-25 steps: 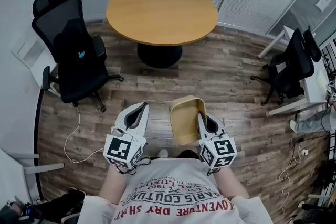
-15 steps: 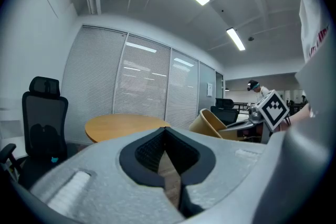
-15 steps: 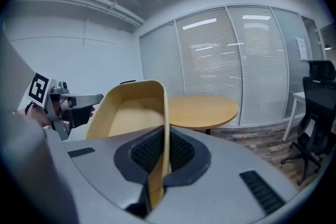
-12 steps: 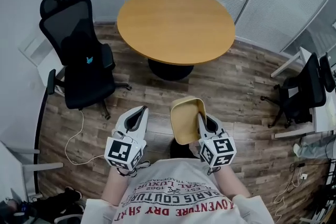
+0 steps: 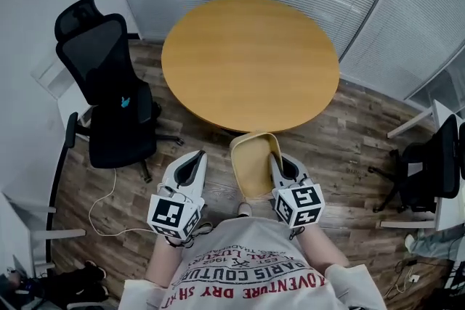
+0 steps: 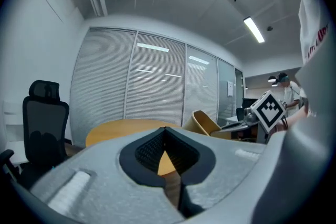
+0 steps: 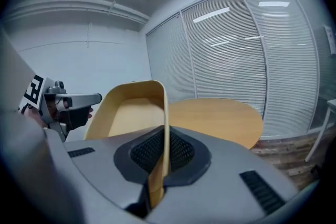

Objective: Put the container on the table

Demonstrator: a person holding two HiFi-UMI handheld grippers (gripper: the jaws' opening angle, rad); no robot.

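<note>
One stride nearer, the yellow container point(image 5: 251, 165) clenched in the right claw point(image 5: 275, 158) reaches the tabletop point(image 5: 251, 62), nearly placeable; left claw point(image 5: 194, 162) closed, empty.

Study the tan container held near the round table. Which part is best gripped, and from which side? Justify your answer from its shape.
Grip the thin side wall at the rim, one jaw inside and one outside, coming in from the person's side. The container is a broad open tray, likely too wide to span, but its wall is thin. The right tongs are shut on it this way.
</note>
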